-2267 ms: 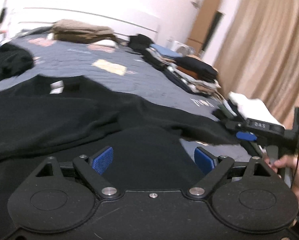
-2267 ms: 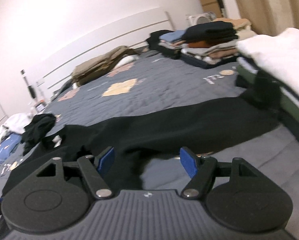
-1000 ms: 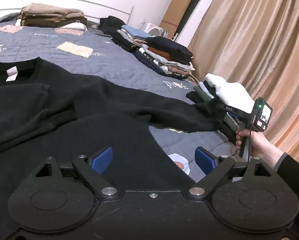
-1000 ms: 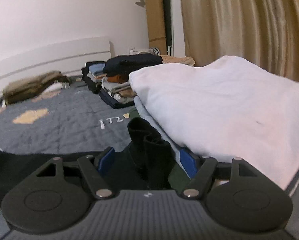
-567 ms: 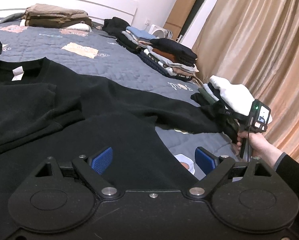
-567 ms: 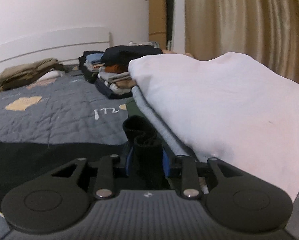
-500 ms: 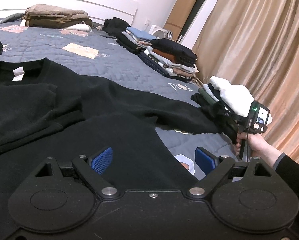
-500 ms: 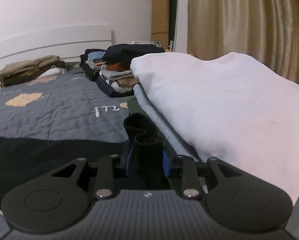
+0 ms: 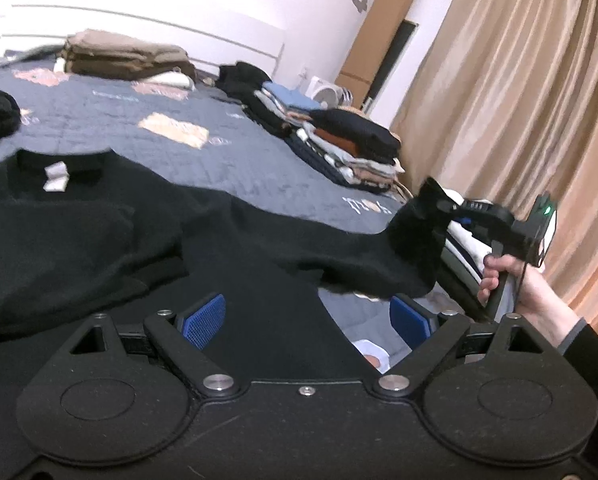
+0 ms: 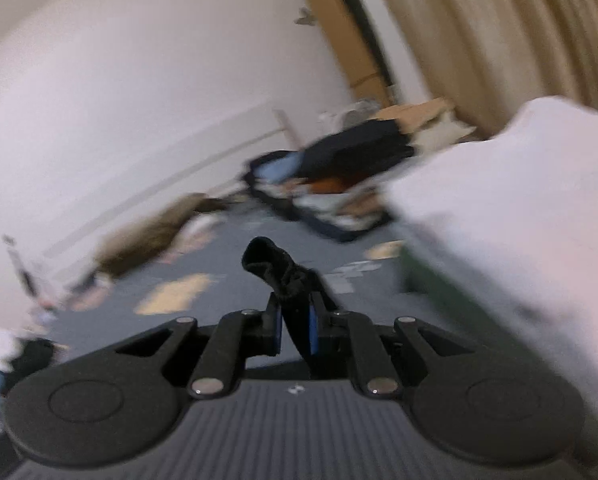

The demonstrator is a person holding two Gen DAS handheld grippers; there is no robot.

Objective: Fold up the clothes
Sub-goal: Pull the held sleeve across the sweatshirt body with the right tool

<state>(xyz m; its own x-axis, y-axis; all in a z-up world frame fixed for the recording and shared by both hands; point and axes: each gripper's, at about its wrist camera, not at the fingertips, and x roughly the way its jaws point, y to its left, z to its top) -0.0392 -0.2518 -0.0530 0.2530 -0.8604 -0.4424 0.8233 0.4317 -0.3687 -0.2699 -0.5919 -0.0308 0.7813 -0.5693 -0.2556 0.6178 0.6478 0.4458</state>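
The black sweater (image 9: 147,240) lies spread on the grey quilt (image 9: 203,152). My right gripper (image 10: 295,324) is closing on its sleeve cuff (image 10: 275,264), lifted off the quilt; my left gripper (image 9: 311,316) gapes empty over the hem. If that thin pinch slips, the sleeve could drop back across the quilt.

black gripper (image 9: 307,320) with blue ribbed pads (image 9: 203,320), silver screws; the person wears a dark sleeve (image 9: 591,348).
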